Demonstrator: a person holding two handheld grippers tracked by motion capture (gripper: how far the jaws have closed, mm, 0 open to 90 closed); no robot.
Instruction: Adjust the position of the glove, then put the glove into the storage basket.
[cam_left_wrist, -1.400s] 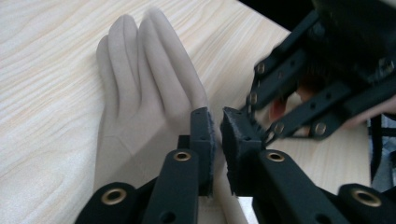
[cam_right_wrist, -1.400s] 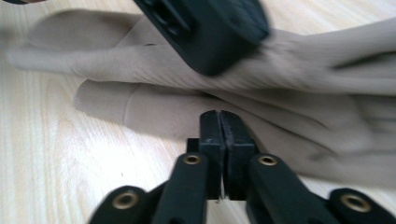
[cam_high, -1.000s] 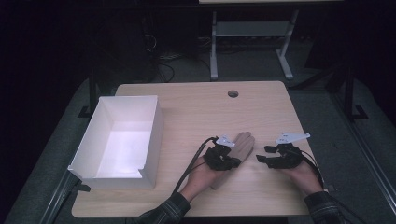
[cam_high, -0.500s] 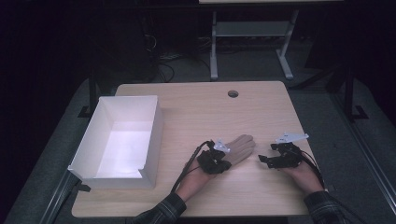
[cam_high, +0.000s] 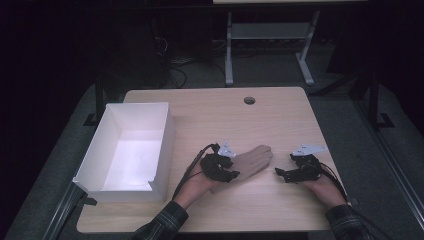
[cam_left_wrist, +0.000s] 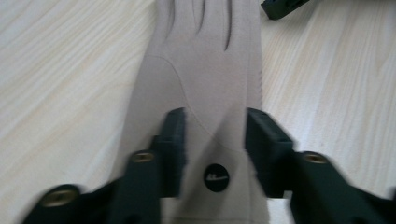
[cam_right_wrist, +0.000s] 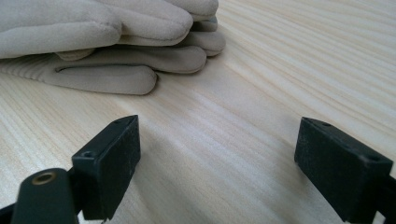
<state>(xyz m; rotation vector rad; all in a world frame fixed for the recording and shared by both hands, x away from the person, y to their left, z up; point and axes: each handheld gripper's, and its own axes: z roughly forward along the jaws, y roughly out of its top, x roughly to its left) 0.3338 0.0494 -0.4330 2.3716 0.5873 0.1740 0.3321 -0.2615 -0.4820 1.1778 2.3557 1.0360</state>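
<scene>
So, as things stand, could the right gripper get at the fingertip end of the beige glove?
Probably yes. The right gripper is open, jaws facing the beige glove, with only bare table between it and the glove's fingertips. The left gripper, jaws just opened, straddles the cuff end, out of the way.

The high view is dim: light from above falls on the desk (cam_high: 280, 115) while the room around it sinks into black. Both gripper views are bright and evenly lit; the near jaws blur softly, with faint shadows beneath.
</scene>
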